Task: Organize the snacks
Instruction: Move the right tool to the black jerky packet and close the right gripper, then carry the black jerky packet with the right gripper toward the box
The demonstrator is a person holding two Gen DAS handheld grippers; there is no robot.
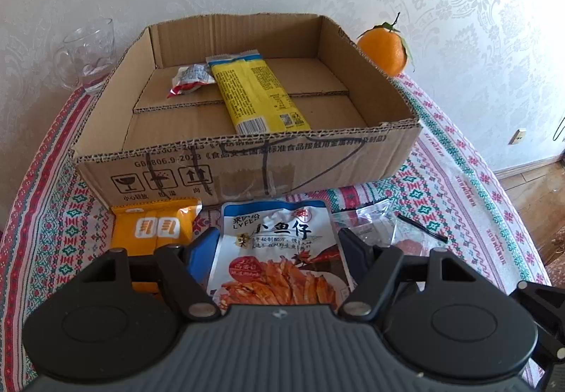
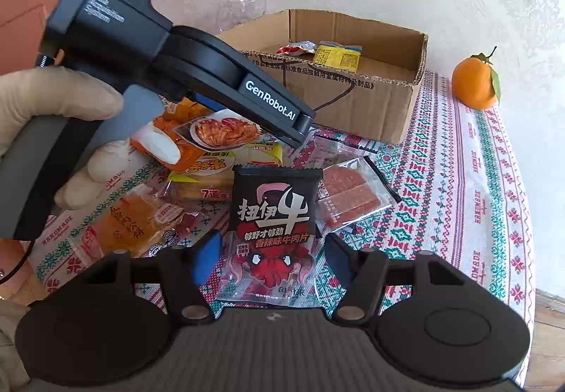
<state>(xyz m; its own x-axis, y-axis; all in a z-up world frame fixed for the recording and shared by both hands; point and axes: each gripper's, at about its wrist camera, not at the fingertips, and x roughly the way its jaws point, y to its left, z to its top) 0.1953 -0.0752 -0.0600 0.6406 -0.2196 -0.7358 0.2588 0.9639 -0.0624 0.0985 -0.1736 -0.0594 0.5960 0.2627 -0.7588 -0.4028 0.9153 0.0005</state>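
Right tool (image 2: 270,259) straddling black beef-jerky packet (image 2: 273,215), fingers at both side edges, contact unclear. Packet flat on table (image 2: 459,187), long axis along tool line toward cardboard box (image 2: 353,88) straight ahead. Left tool (image 1: 277,249) half-spread around fish-snack pouch (image 1: 282,250), grip not confirmed. Glossy crinkly film on both; box corrugated, open-topped, already holding yellow packet (image 1: 257,95).
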